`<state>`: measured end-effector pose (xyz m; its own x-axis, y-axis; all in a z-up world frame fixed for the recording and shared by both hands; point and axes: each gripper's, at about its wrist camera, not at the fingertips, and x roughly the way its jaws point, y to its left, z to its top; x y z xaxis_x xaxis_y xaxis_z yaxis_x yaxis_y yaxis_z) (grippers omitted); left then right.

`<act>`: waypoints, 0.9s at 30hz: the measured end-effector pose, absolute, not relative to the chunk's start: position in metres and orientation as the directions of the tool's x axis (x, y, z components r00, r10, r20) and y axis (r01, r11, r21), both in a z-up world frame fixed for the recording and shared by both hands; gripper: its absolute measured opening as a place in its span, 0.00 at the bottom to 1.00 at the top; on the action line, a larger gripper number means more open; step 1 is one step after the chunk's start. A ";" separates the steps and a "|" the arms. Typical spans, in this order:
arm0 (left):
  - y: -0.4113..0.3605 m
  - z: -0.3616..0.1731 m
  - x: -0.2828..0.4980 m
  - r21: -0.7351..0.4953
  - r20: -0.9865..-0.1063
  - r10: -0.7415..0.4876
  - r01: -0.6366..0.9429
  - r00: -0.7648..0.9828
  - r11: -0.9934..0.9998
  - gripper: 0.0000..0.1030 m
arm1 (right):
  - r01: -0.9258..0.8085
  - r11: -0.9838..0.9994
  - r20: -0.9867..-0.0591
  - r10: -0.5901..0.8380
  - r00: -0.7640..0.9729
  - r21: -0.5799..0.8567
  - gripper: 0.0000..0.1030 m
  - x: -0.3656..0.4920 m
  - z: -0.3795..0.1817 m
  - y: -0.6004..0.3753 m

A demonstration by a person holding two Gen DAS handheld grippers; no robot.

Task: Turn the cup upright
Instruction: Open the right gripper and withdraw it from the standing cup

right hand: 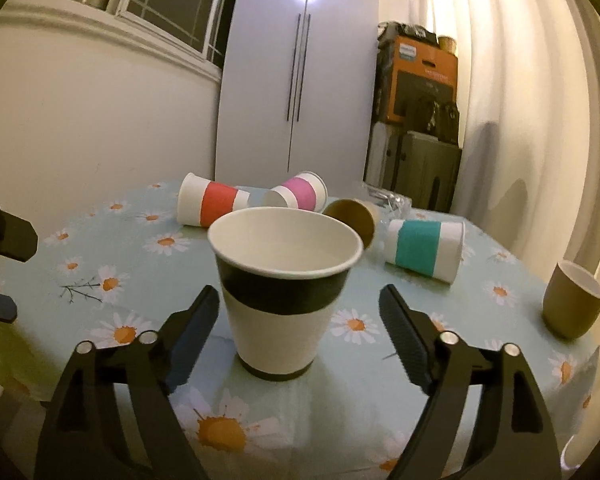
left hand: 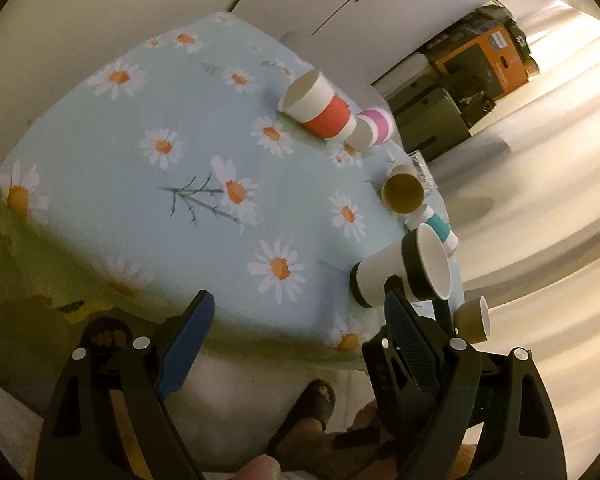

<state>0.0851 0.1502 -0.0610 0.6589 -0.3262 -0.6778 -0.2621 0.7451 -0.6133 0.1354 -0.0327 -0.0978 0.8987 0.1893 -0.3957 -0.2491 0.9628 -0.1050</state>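
Though papery, tapered cup [right hand: 286,292] upright

White cup [right hand: 284,292] with black band, pale blue daisy-print tablecloth [right hand: 380,392], red-banded cup [right hand: 214,205], teal-banded cup [right hand: 424,249]

We see a matt paper cup [right hand: 285,292] with a black band, standing on a soft printed cloth [right hand: 380,380] with daisies. Our grippers' fingers [right hand: 400,332] look like matt black plastic with ribbed pads and shiny metal pins. The olive cup [right hand: 572,300] looks like smooth ceramic, and the cabinet [right hand: 300,72] is glossy.
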 end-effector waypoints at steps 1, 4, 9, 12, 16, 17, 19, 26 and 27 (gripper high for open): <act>0.149 -0.059 0.084 -0.609 -0.673 -0.321 -0.254 0.667 0.751 0.82 | -0.252 0.962 -0.400 0.192 0.896 -0.104 0.81 0.135 -0.096 -0.035; 0.149 -0.055 0.082 -0.603 -0.664 -0.312 -0.239 0.680 0.761 0.82 | -0.267 0.959 -0.414 0.207 0.886 -0.092 0.86 0.130 -0.087 -0.040; 0.146 -0.049 0.081 -0.586 -0.659 -0.296 -0.226 0.691 0.778 0.83 | -0.280 0.954 -0.410 0.213 0.887 -0.110 0.94 0.114 -0.068 -0.047; 0.143 -0.043 0.076 -0.536 -0.665 -0.231 -0.239 0.710 0.810 0.93 | -0.282 0.954 -0.412 0.217 0.885 -0.103 0.95 0.105 -0.058 -0.055; 0.142 -0.037 0.069 -0.512 -0.652 -0.189 -0.243 0.734 0.824 0.94 | -0.277 0.956 -0.426 0.213 0.879 -0.095 0.95 0.095 -0.047 -0.070; 0.142 -0.037 0.068 -0.513 -0.650 -0.188 -0.243 0.737 0.823 0.94 | -0.278 0.955 -0.427 0.212 0.879 -0.098 0.95 0.093 -0.044 -0.072; 0.141 -0.035 0.065 -0.502 -0.649 -0.177 -0.242 0.740 0.830 0.94 | -0.285 0.953 -0.423 0.218 0.879 -0.101 0.95 0.087 -0.035 -0.078; 0.125 -0.026 0.057 -0.428 -0.646 -0.146 -0.197 0.750 0.882 0.94 | -0.328 0.941 -0.423 0.265 0.867 -0.084 0.95 0.069 -0.005 -0.099; 0.123 -0.023 0.055 -0.421 -0.640 -0.144 -0.188 0.755 0.887 0.94 | -0.339 0.937 -0.423 0.272 0.864 -0.089 0.95 0.066 0.000 -0.102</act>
<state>0.0549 0.1229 -0.0234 0.7548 -0.1439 -0.6400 -0.1878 0.8874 -0.4210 0.0658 -0.1021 -0.0002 0.8641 0.2723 -0.4233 -0.3387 0.9367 -0.0888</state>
